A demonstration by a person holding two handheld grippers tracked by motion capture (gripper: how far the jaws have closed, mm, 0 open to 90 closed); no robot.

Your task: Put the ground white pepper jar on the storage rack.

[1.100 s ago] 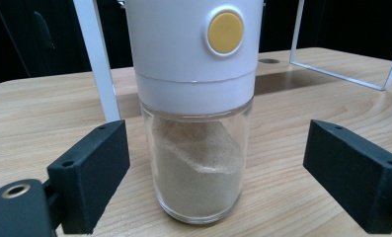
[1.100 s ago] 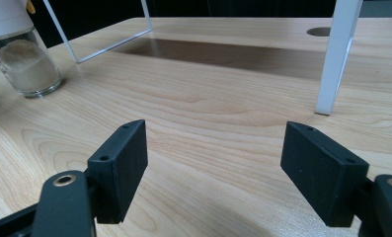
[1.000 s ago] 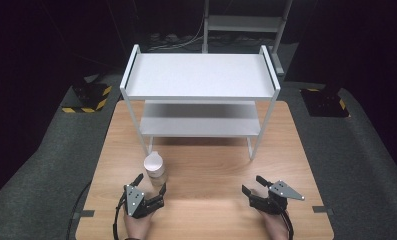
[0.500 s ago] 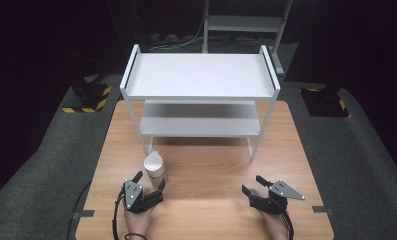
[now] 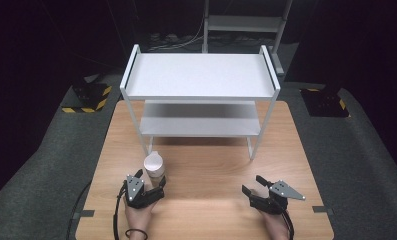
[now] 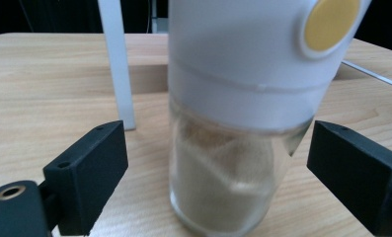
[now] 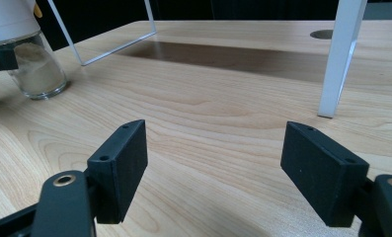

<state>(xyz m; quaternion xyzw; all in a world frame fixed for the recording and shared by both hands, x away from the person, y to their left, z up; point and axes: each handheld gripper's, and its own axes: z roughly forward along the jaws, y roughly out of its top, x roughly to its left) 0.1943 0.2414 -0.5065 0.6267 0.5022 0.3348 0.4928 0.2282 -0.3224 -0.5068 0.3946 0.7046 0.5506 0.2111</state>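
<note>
- High view: a wooden tabletop point(image 5: 206, 165) carries a white two-tier shelf rack point(image 5: 201, 82) at its far side; a small jar point(image 5: 154, 165) stands upright on the wood just in front of the rack's near-left leg
- Left gripper point(image 5: 151, 186), held at the near edge, has its jaws spread to either side of the jar, with a gap showing at each jaw in the left gripper view; nothing is gripped
- Right gripper point(image 5: 257, 189) rests well apart to the right, jaws wide and empty
- Risk, as a judgement: the jar is tall and top-heavy under its broad cap, so an off-centre closing, with one jaw arriving first, could push or tip it; smooth glass could also slip under a light squeeze
- Jar appearance: clear glass body part-filled with pale beige powder point(image 6: 218, 182), a bulky white cap point(image 6: 243, 59) above it, and a round yellow disc point(image 6: 330, 23) on the cap's side
</note>
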